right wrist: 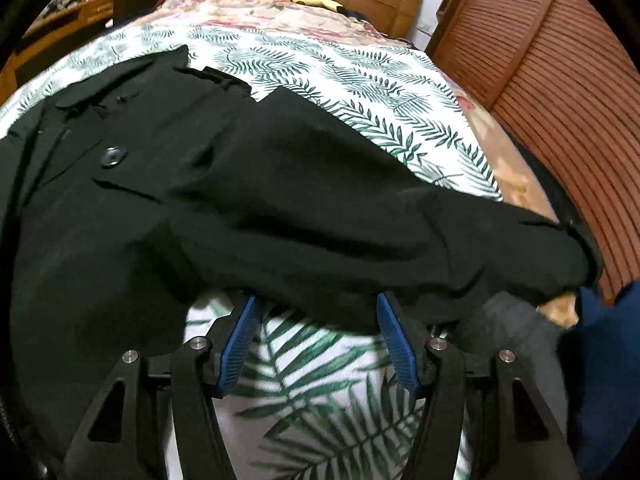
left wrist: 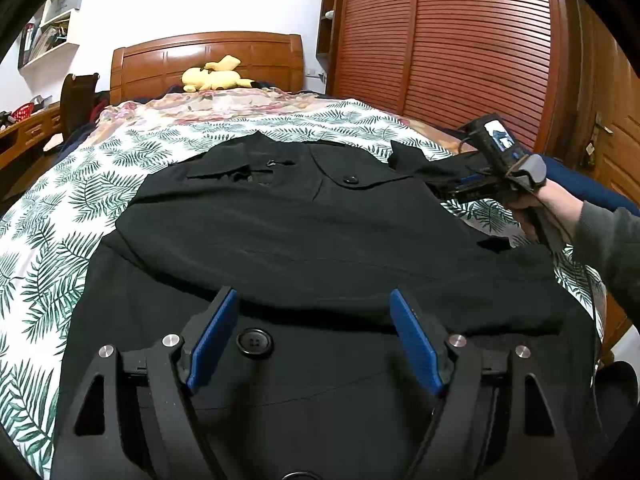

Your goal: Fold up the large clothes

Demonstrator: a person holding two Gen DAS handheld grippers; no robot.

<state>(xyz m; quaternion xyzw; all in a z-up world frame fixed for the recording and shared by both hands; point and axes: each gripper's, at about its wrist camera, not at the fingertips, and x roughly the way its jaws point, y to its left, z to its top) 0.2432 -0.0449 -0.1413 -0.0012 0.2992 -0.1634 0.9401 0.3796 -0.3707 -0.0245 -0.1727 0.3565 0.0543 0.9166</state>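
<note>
Lying collar toward the headboard on the leaf-printed bed cover (left wrist: 52, 216), the large black buttoned cloth coat (left wrist: 304, 232) had one sleeve crossed over its chest. Left gripper (left wrist: 314, 300) hovered wide open, empty; right gripper (right wrist: 316, 306), jaws spread and empty, faced the right sleeve (right wrist: 400, 240) near the bed's right edge. Best grasped near the cuff.

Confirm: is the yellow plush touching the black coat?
Apart. Left wrist view: yellow plush by the headboard, leaf-print bedding lies bare between it and the black coat.
</note>
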